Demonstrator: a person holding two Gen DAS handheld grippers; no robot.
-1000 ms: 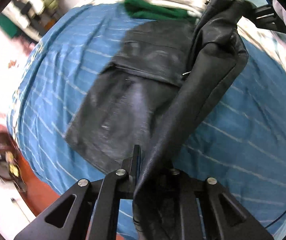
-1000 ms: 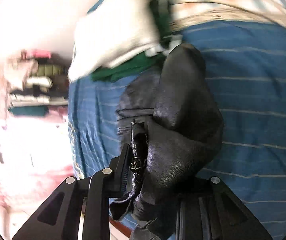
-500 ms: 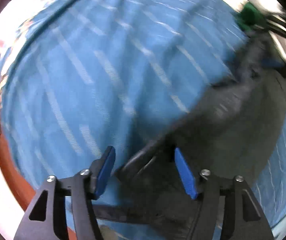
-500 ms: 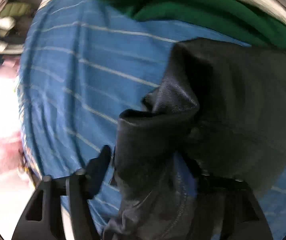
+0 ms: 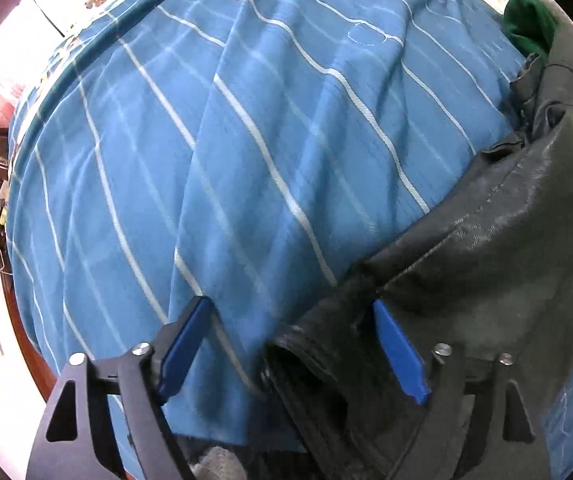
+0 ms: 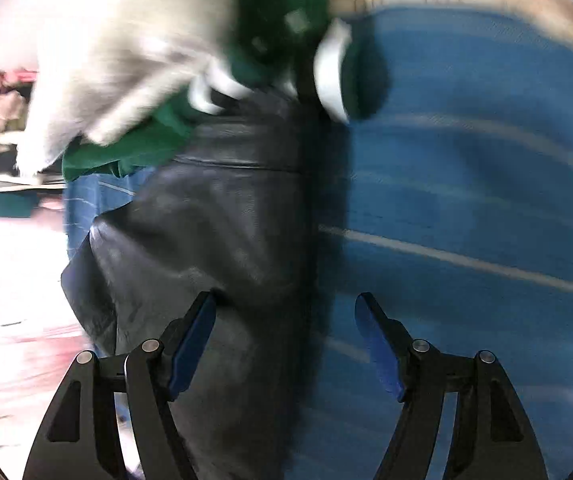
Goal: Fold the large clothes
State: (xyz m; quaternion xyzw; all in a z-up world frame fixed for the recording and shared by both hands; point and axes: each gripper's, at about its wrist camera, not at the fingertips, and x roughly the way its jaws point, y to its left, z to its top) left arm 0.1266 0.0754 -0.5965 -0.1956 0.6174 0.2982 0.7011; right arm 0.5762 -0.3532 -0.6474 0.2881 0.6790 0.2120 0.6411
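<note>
Right wrist view blurs green garment (image 6: 126, 152) behind black jacket (image 6: 214, 232).

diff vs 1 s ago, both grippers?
Both let go: left gripper and right gripper were clamped on the lifted black leather jacket; their jaws have just been opening, and it now lies on the blue striped sheet. Green garment unchanged.
</note>
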